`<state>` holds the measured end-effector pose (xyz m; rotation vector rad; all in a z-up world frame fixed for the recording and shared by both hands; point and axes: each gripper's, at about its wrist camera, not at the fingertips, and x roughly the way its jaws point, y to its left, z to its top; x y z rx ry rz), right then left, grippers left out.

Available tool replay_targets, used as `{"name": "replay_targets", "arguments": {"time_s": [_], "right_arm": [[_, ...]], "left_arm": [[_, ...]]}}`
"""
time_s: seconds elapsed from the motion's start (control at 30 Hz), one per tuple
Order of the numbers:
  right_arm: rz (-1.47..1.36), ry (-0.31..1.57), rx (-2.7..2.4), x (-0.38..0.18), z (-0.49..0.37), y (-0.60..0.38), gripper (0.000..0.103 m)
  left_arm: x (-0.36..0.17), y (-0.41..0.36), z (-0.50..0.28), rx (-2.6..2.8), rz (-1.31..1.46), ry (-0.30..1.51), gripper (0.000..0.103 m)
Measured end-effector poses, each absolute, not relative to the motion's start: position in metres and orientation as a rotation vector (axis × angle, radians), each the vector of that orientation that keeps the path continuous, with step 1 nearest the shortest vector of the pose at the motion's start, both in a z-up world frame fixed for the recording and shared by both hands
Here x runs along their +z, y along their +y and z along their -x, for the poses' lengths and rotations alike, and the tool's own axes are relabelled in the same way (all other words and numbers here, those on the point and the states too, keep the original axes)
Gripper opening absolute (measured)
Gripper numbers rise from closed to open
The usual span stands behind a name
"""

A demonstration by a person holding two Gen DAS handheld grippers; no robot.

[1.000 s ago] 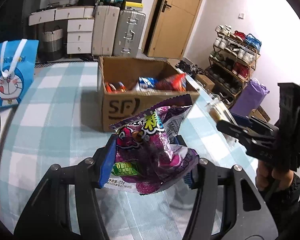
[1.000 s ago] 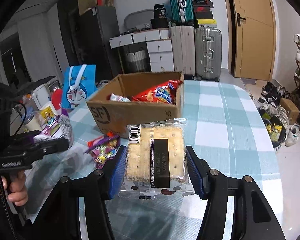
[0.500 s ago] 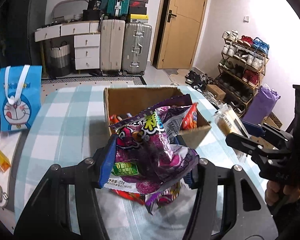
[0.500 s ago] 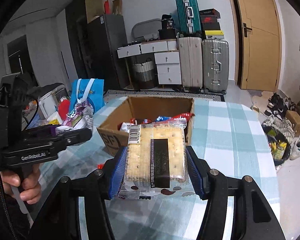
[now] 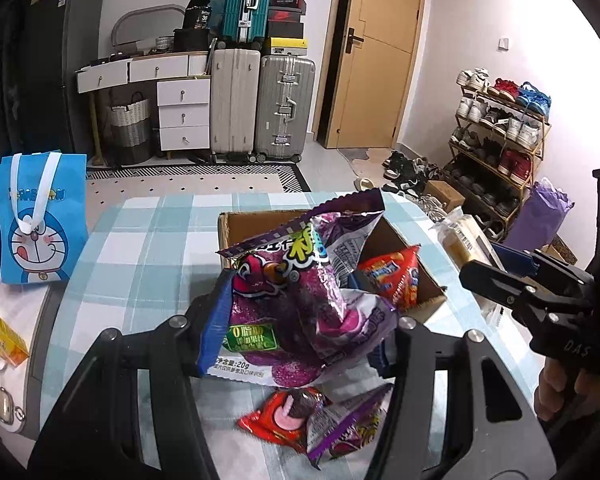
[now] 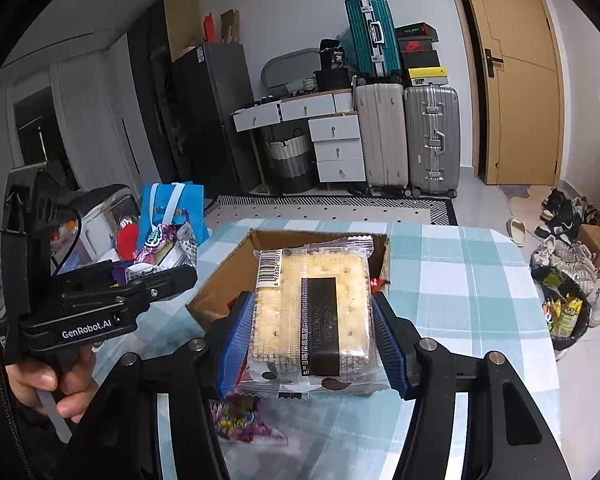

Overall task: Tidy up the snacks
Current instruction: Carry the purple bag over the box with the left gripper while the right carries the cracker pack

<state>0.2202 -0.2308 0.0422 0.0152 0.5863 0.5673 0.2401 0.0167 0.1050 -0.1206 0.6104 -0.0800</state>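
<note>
My left gripper (image 5: pixel 296 316) is shut on a purple snack bag (image 5: pixel 308 292), held above the checked table in front of the open cardboard box (image 5: pixel 428 300). An orange-red packet (image 5: pixel 392 276) lies inside the box. My right gripper (image 6: pixel 312 332) is shut on a clear pack of crackers (image 6: pixel 312 312) with a dark label, held up just before the same cardboard box (image 6: pixel 220 300). In the left wrist view the right gripper (image 5: pixel 496 268) shows at the right edge with the cracker pack (image 5: pixel 460 236). The left gripper (image 6: pixel 156 276) with its purple bag (image 6: pixel 164 244) appears at the left of the right wrist view.
A red packet (image 5: pixel 276 420) and a purple packet (image 5: pixel 348 432) lie on the checked table (image 5: pixel 148 256) below my left gripper. Another packet (image 6: pixel 240 416) lies under my right gripper. A blue cartoon bag (image 5: pixel 40 216) stands at the table's left. Suitcases, drawers and a shoe rack line the room behind.
Both grippers have risen and moved toward the box with their packs still held. The box now looks lower and nearer, and loose packets on the table have come into view below.
</note>
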Motion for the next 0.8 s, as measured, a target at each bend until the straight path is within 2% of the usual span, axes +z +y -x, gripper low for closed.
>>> {"name": "replay_targets", "arguments": {"time_s": [0.8], "right_arm": [[-0.069, 0.605, 0.537, 0.023, -0.275, -0.203, 0.058]], "left_arm": [[0.068, 0.022, -0.314, -0.062, 0.114, 0.647, 0.054]]}}
